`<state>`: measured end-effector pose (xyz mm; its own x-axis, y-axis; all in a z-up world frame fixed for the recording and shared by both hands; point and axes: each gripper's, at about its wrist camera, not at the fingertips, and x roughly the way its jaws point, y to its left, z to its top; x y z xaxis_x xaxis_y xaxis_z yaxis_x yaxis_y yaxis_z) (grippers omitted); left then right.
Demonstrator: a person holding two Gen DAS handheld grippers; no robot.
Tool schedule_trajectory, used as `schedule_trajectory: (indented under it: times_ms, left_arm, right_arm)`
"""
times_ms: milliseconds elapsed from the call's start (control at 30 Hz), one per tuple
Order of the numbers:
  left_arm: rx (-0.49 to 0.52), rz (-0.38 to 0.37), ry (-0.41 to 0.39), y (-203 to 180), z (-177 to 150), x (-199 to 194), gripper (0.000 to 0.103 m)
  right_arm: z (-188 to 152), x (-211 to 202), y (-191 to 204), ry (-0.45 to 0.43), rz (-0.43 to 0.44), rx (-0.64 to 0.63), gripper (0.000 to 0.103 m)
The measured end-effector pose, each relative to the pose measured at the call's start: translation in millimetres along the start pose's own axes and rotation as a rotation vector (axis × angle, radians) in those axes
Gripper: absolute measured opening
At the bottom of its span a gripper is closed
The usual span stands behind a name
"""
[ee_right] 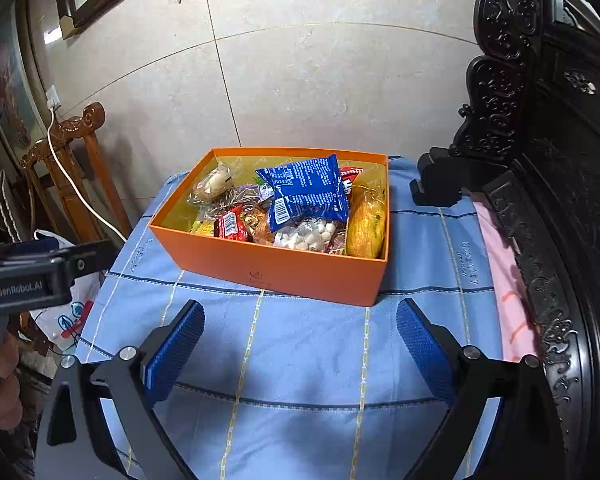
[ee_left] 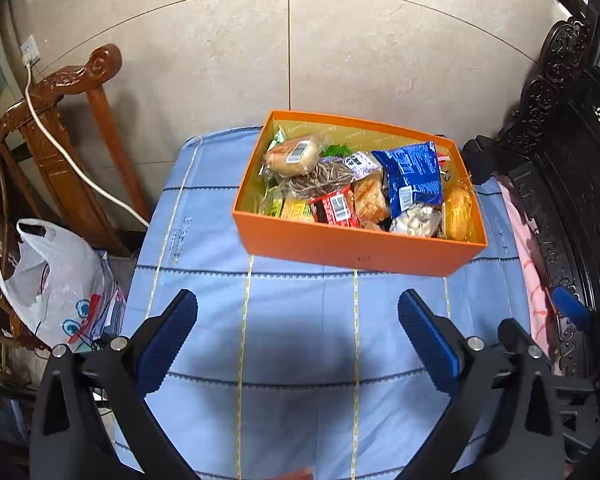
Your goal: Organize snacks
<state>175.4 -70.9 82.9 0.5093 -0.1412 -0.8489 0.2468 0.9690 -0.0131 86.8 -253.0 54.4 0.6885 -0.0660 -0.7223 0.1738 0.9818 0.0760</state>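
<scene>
Snacks sit packed in the orange box on the blue checked cloth over the surface, box toward the far end near the tiled wall. Inside: blue bag on top toward the right, red packet at the near wall, bun in clear wrap at far left, white candy bag near the front, yellow pack against the right wall. Same layout in the right wrist view: blue bag on top, yellow pack along the right wall.

Left gripper: jaws spread wide, nothing between them, hovering over bare cloth short of the box. Right gripper: same, wide apart and empty, box just ahead.

Left of the surface: wooden chair with a white cable draped over it, white plastic bag below. Dark carved furniture on the right, pink fabric along its edge.
</scene>
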Motion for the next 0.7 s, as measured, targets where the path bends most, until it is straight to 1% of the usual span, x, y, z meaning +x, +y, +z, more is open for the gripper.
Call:
schedule_trajectory:
  times_ms: [67,133,267,700]
  left_arm:
    - [0.001,-0.009,-0.007,1,-5,-6,0.098]
    - [0.02,0.001,-0.027,0,-12,-14,0.098]
    - [0.046,-0.004,-0.034,-3,-18,-25,0.098]
    - [0.06,-0.031,-0.049,0,-35,-50,0.098]
  right_arm:
    - [-2,-6,1,-0.007,0.0,0.0,0.097]
    - [-3,-11,2,-0.013,-0.003,-0.001,0.097]
    - [-7,-20,5,-0.019,-0.005,-0.003,0.097]
    - [-15,-42,14,-0.037,-0.012,-0.017,0.098]
